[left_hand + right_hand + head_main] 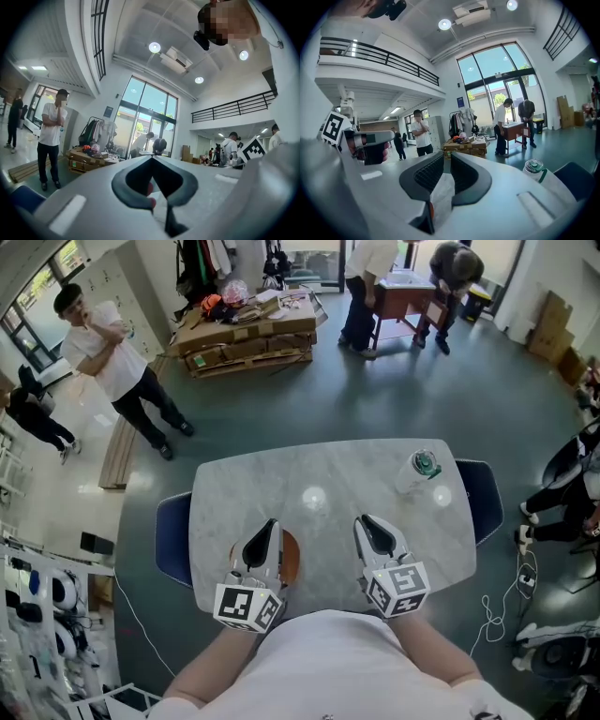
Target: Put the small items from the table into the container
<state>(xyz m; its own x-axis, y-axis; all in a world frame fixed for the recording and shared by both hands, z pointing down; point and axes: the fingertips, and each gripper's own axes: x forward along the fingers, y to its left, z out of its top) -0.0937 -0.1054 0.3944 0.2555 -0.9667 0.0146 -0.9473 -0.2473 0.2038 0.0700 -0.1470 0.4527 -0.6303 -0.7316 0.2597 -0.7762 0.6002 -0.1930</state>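
Table [328,484]: pale marbled top, mostly bare. No small items show anywhere on it in any view, so either they are hidden or the task is not under way.

Left gripper [270,526]: at the table's near edge, left of centre, lying about level and pointing toward the far edge. Jaw tips meet in its own view, with nothing seen pinched at them. It looks parked rather than working.

Right gripper [367,523]: at the table's near edge, right of centre, tilted slightly down. Its jaws stand a narrow gap apart with only bare tabletop between them, so it is empty. This reads as a ready pose.

Brown round dish [291,559]: on the table's near edge, partly under the left gripper. It is possibly the container, but I cannot confirm that. If so, it is kept close for short drops.

Green-capped bottle [419,470]: upright at the table's far right corner, probably set clear of the working area.
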